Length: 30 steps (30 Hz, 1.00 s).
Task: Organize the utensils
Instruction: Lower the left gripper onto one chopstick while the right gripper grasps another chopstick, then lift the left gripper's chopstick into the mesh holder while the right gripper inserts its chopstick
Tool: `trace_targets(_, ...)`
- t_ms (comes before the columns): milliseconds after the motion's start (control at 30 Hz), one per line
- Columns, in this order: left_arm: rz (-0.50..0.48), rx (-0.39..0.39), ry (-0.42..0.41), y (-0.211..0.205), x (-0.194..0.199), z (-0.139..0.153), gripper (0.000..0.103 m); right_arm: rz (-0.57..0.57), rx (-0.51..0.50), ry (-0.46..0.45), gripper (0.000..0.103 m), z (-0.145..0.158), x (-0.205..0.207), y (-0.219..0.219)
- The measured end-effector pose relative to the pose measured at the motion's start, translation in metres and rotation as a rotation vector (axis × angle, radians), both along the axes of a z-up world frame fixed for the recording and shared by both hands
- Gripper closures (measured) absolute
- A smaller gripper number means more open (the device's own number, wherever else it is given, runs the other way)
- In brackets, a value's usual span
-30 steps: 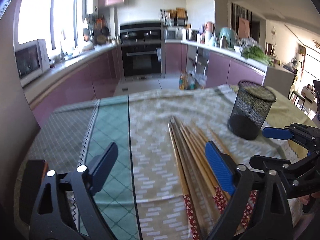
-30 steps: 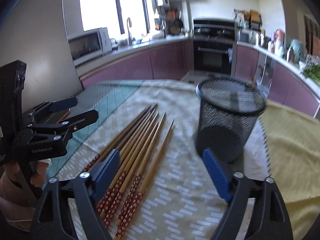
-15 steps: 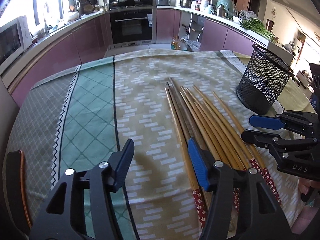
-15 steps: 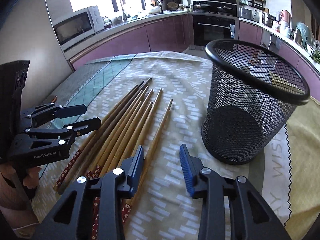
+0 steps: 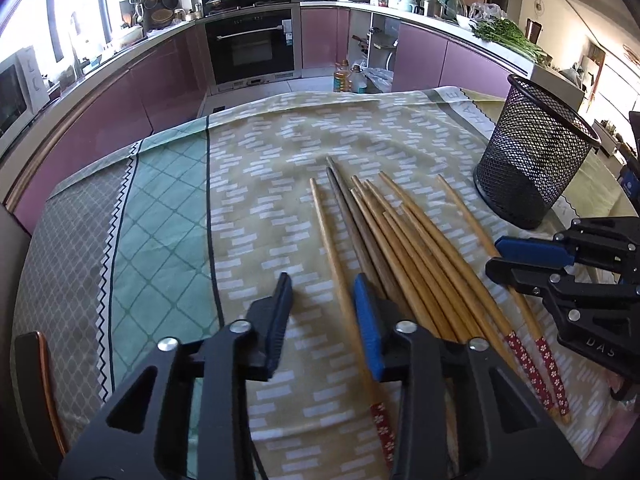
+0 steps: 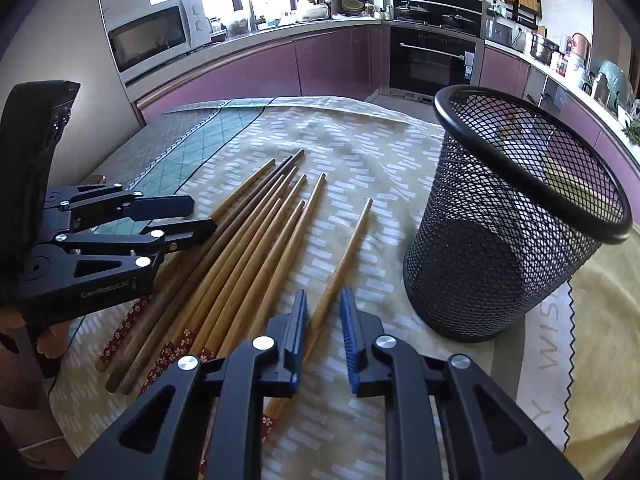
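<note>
Several wooden chopsticks (image 5: 400, 248) (image 6: 248, 248) with red flowered ends lie side by side on the tablecloth. My left gripper (image 5: 322, 280) (image 6: 202, 213) is low over their left edge. Its jaws are closing around the leftmost chopstick (image 5: 324, 224), which lies against the blue pad only. My right gripper (image 6: 323, 292) (image 5: 494, 255) straddles the separate rightmost chopstick (image 6: 348, 240). Its jaws are closing too, with a thin gap still showing on each side of the stick. A black mesh cup (image 6: 500, 240) (image 5: 528, 160) stands upright just right of the chopsticks.
A patterned tablecloth (image 5: 256, 184) covers the table, with a green checked band on the left. A chair back (image 5: 36, 380) shows at the near left edge. Purple kitchen cabinets, an oven and a microwave (image 6: 156, 40) lie beyond the table.
Both grippers came down and forward over the chopsticks. Their jaws narrowed from wide open to a slim gap, each around one outer chopstick.
</note>
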<state>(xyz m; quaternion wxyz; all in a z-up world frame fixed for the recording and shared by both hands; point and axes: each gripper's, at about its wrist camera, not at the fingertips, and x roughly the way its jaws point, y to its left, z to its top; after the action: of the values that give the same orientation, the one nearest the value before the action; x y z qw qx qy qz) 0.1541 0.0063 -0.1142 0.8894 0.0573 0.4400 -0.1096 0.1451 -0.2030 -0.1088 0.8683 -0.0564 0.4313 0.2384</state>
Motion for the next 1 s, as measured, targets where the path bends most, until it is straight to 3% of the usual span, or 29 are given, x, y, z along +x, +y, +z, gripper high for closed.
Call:
trace_targets(67, 0.002, -0.012, 0.005, -0.001, 0.001, 0.000, 0.084, -0.002, 0.021, 0.009, 0.094, 0.000, 0.001, -0.001)
trace_targets(100, 0.003, -0.024, 0.009, -0.002, 0.000, 0.000, 0.092, -0.001, 0.036, 0.018, 0.097, -0.001, 0.003, -0.002)
trace_targets(400, 0.040, -0.081, -0.012, 0.007, -0.012, 0.010, 0.095, 0.009, 0.121, -0.008, 0.098, 0.012, -0.010, -0.016)
trace_targets(1000, -0.157, -0.342, -0.252, 0.001, -0.074, 0.142, 0.095, -0.009, 0.350, -0.289, 0.097, 0.106, -0.047, -0.085)
